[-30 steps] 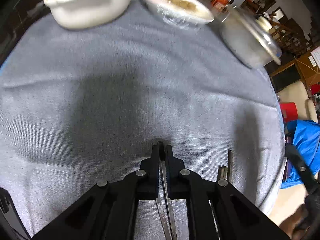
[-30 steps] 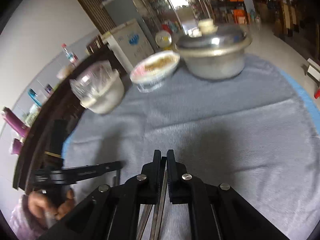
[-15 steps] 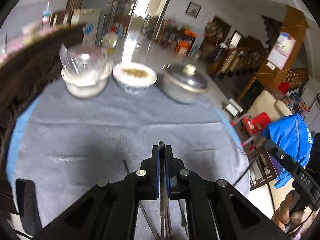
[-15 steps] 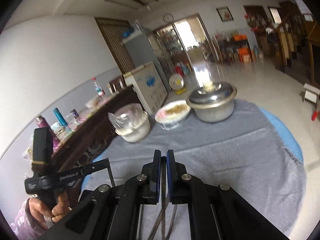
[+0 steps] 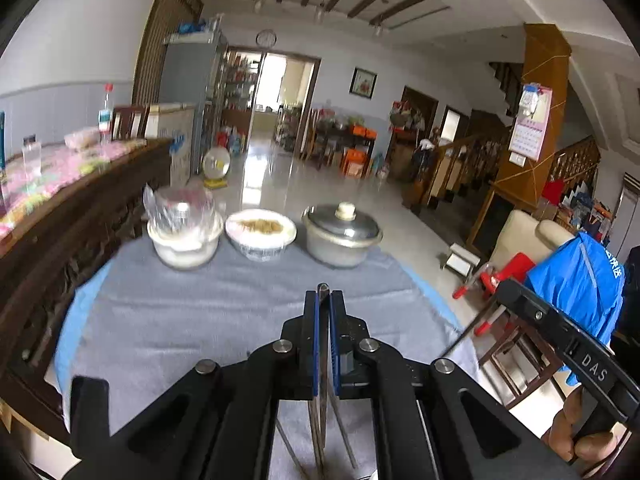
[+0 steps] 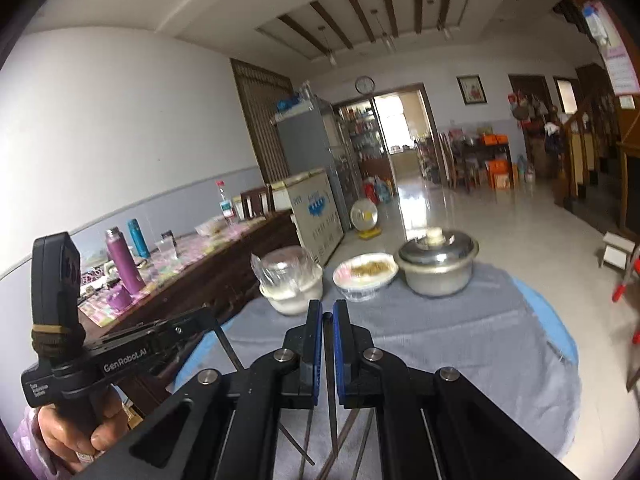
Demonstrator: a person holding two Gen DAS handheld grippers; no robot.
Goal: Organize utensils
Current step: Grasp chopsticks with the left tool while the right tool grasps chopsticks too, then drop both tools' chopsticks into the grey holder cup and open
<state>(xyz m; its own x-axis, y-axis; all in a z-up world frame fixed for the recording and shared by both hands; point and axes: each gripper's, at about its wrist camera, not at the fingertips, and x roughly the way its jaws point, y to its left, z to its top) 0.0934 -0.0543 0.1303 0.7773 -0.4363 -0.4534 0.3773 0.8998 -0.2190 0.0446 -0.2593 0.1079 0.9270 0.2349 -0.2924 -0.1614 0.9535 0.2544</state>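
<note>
My left gripper (image 5: 322, 300) is shut on thin metal chopsticks (image 5: 321, 420) that hang down below it over the grey cloth (image 5: 192, 320). My right gripper (image 6: 327, 312) is shut on another bundle of metal chopsticks (image 6: 330, 408), whose ends spread out beneath it. Both grippers are raised well above the table and point level toward the far side. The left gripper body shows at the left of the right wrist view (image 6: 120, 356), and the right gripper body shows at the right of the left wrist view (image 5: 568, 344).
At the table's far edge stand a plastic-covered white bowl (image 5: 184, 236), a bowl of food (image 5: 260, 234) and a lidded metal pot (image 5: 340, 236). A dark wooden sideboard (image 5: 60, 232) runs along the left. Chairs and a red stool (image 5: 508, 276) stand right of the table.
Both grippers have risen and tilted up from close over the cloth to a level view of the room, carrying their chopsticks up with them.
</note>
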